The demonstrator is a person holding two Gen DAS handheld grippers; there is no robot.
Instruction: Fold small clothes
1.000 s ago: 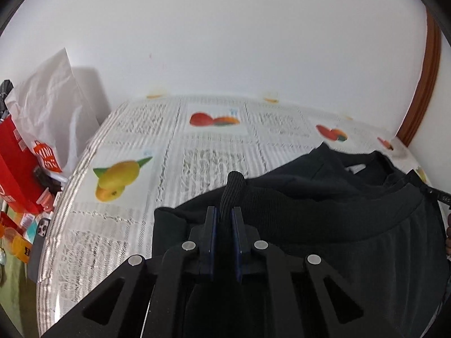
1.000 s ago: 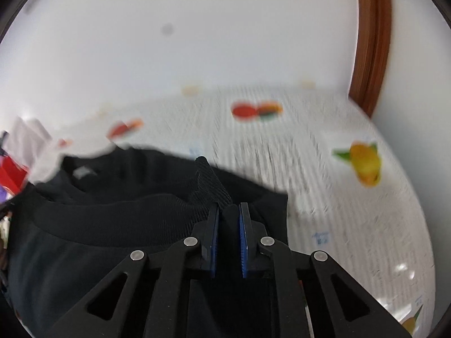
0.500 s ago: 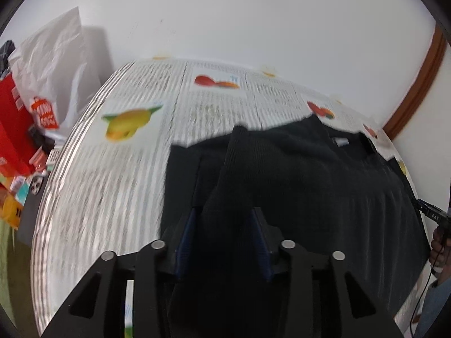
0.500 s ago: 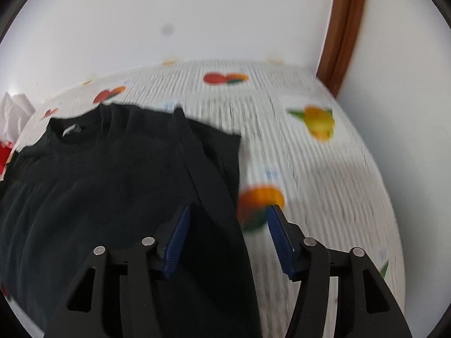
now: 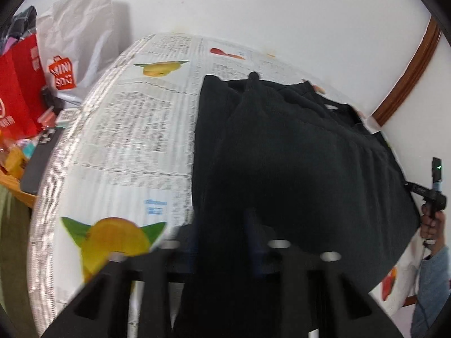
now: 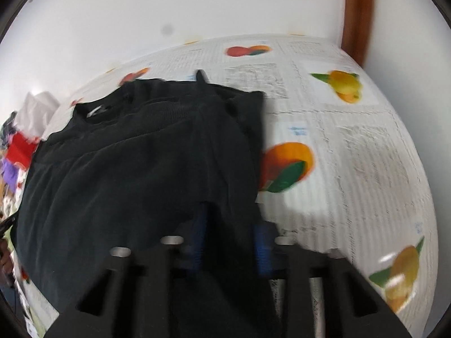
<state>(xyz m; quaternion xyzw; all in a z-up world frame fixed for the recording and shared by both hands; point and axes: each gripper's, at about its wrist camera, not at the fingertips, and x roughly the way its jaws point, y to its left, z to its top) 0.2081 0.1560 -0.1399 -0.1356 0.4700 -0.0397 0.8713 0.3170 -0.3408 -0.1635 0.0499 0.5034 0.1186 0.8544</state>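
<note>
Both the left gripper (image 5: 222, 242) and the right gripper (image 6: 229, 242) were closing on the black knit garment's (image 5: 296, 152) near hem; gripping level would keep the fold square across the fruit-printed tablecloth (image 6: 352, 140).

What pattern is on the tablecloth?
Newspaper-style print with fruit pictures on the tablecloth; clearest in the right wrist view.

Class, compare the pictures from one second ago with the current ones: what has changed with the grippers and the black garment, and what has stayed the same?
Both grippers released the ribbed edge they pinched, drew back toward the near side, and now close on the black garment again: left gripper, right gripper. The fold now lies flatter. The fruit-print tablecloth and bags kept their places.
</note>
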